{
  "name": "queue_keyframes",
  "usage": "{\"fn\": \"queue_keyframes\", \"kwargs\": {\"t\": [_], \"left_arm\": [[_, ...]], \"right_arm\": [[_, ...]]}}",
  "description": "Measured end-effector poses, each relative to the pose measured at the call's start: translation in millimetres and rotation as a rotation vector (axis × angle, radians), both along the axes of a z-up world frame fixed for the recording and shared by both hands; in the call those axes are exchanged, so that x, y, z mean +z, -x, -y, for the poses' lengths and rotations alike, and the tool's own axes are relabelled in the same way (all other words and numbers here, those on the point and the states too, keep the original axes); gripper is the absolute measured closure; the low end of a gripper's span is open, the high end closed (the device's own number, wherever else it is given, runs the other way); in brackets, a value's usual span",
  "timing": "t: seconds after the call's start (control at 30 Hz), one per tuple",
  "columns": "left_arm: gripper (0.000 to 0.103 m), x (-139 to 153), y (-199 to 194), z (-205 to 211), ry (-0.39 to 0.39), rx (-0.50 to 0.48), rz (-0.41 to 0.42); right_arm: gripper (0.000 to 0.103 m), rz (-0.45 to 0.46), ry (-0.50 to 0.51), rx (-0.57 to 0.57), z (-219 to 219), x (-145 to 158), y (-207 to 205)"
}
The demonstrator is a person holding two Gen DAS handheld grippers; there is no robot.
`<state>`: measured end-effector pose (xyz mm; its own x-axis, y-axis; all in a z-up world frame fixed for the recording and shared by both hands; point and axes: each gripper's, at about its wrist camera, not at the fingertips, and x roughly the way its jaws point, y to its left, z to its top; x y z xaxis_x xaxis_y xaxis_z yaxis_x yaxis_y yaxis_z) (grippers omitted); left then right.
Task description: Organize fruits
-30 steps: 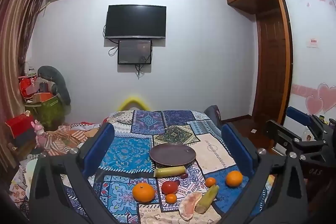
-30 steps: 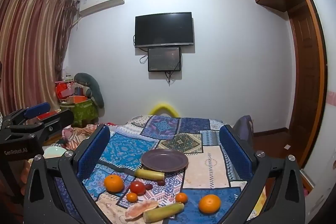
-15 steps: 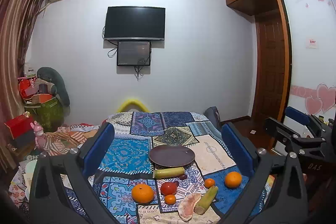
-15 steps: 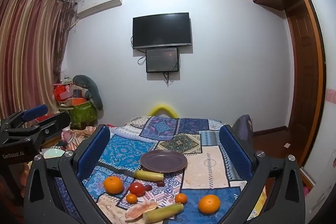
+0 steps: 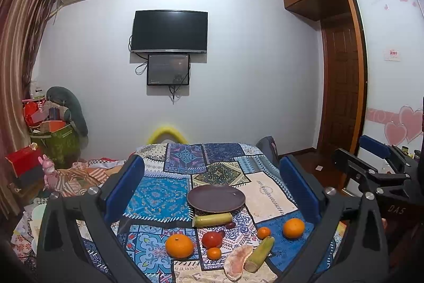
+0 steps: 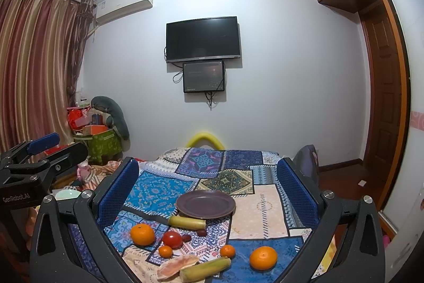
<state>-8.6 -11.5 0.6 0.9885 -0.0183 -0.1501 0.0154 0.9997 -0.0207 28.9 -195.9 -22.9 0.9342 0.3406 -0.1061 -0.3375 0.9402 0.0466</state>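
Note:
An empty dark purple plate (image 5: 216, 197) (image 6: 206, 204) sits on the patchwork cloth. In front of it lie a yellow-green stalk piece (image 5: 212, 219) (image 6: 187, 222), a red tomato (image 5: 212, 239) (image 6: 172, 239), two large oranges (image 5: 179, 246) (image 5: 293, 228), two small tangerines (image 5: 214, 253) (image 5: 264, 232), a pomelo segment (image 5: 235, 259) (image 6: 177, 265) and a second stalk piece (image 5: 259, 250) (image 6: 205, 268). My left gripper (image 5: 212, 184) is open and empty, above and short of the fruit. My right gripper (image 6: 208, 182) is open and empty, likewise held back.
The patchwork cloth (image 5: 159, 192) covers a table that runs toward the far wall. Clutter, boxes and a green bin (image 5: 57, 142) stand at the left. A door and wardrobe (image 5: 341, 86) are at the right. Each gripper shows at the edge of the other's view.
Both grippers have drifted slightly, so the scene sits a little lower in view. Nothing on the cloth has moved.

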Motion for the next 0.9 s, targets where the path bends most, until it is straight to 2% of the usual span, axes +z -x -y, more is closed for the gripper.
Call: {"fn": "queue_keyframes", "kwargs": {"t": [0.9], "left_arm": [[0.000,-2.4,-1.0,2.1,-0.003,-0.001,-0.001]], "right_arm": [[0.000,-0.009,-0.001,-0.008,1.7,-2.7,-4.3]]}}
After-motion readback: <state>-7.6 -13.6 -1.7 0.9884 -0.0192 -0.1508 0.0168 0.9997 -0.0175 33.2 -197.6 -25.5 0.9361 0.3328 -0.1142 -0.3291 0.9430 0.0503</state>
